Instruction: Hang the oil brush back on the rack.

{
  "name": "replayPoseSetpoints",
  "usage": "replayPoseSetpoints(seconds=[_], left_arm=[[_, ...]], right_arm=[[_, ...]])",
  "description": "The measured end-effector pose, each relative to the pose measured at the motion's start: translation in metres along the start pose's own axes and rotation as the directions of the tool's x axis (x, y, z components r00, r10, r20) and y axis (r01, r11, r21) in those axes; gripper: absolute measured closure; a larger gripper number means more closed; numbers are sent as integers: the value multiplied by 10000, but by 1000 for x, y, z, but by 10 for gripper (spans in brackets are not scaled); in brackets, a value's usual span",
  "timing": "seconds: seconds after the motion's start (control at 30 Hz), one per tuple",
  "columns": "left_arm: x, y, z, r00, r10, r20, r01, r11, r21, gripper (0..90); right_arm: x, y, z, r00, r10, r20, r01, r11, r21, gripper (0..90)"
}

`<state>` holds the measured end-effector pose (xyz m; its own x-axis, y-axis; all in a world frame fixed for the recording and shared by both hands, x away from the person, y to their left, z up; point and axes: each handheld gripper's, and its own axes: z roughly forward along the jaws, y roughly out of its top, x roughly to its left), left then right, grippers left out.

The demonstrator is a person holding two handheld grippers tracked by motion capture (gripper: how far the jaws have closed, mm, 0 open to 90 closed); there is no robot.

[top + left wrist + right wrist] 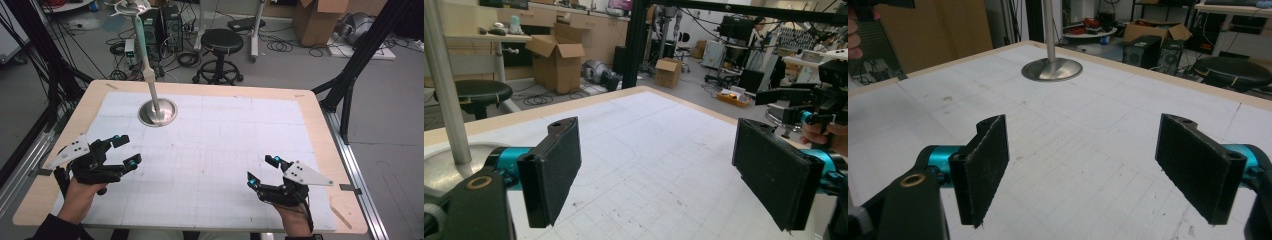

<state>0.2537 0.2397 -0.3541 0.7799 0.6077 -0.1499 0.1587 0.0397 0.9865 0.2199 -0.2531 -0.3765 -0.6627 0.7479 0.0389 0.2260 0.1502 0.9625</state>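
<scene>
Metal stand (157,111): round polished steel base, slim upright pole, set on the worktop (210,150) ahead of the left claw (126,150); both claws, including the right claw (262,170), stood apart, gripping nothing.

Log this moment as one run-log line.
left gripper: open, empty | right gripper: open, empty | metal stand: upright at far left of table, untouched | both grippers apart from stand

Wooden table (320,150), white gridded mat (210,160), metal stand base (157,112) on mat.
</scene>
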Motion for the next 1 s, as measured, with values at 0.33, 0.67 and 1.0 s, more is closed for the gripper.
replayPoseSetpoints(seconds=[0.33, 0.67, 1.0], left_arm=[[1, -1, -1, 10000, -35, -23, 35, 10000, 4, 199], [3, -1, 1, 10000, -59, -19, 59, 10000, 54, 200], [4, -1, 2, 9999, -81, -74, 82, 9999, 74, 200]], right_arm=[[0, 0, 0, 10000, 1, 4, -1, 10000, 40, 201], [1, 0, 2, 10000, 35, -14, -35, 10000, 53, 201], [0, 0, 2, 10000, 32, -34, -31, 10000, 32, 201]])
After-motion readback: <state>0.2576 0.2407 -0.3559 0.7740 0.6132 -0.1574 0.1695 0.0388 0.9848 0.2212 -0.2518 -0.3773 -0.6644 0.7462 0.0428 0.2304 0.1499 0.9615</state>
